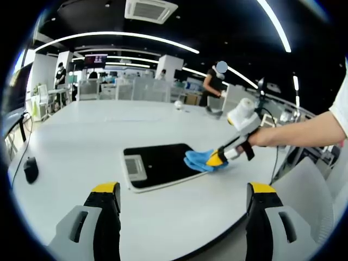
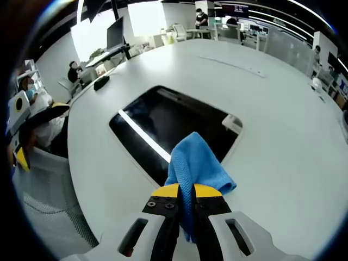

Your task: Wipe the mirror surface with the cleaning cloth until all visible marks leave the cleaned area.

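A flat rectangular mirror [image 1: 157, 165] lies on the white table [image 1: 81, 136], dark and reflecting ceiling lights. In the left gripper view my right gripper [image 1: 217, 159] comes in from the right, held by a hand, and presses a blue cleaning cloth [image 1: 199, 161] onto the mirror's right edge. In the right gripper view the cloth [image 2: 197, 163] hangs pinched between the jaws of my right gripper [image 2: 186, 191], draped over the near edge of the mirror [image 2: 174, 125]. My left gripper [image 1: 185, 190] hovers over the table's near side, open and holding nothing.
A black computer mouse [image 1: 31, 168] lies near the table's left edge. Small objects [image 1: 178, 105] stand at the table's far side, where a person [image 1: 212, 81] stands. Desks and chairs fill the office behind. A dark item [image 2: 101, 82] lies by the table's edge.
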Tool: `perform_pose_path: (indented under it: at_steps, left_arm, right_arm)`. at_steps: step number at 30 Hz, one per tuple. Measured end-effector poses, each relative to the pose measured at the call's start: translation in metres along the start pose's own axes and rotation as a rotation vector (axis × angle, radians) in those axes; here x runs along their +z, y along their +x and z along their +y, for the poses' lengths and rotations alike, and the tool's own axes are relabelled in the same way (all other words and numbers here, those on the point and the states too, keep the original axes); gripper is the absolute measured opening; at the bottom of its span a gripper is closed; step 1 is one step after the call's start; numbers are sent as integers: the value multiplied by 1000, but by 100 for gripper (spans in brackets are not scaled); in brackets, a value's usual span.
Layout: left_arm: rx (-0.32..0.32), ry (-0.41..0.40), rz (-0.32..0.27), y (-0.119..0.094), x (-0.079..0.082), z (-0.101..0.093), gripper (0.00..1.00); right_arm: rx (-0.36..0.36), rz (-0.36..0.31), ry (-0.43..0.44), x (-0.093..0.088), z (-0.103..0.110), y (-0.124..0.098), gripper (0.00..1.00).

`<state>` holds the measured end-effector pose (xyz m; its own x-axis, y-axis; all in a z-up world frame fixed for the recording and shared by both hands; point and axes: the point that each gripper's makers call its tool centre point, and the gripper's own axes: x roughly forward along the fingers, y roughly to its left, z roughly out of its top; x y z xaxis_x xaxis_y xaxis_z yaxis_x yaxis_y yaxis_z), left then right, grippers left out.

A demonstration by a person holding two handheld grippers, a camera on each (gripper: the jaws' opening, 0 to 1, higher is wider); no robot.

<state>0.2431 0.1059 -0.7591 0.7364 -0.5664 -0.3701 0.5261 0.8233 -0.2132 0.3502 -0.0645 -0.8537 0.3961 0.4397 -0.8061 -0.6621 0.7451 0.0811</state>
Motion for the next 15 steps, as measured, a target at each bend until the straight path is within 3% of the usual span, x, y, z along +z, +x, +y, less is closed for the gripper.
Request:
perform_pose_path:
  at_steps: [15]
  left_arm:
    - [0, -3, -3, 0, 0, 0, 97]
  right_arm:
    - [23, -8, -21, 6, 8, 7, 3]
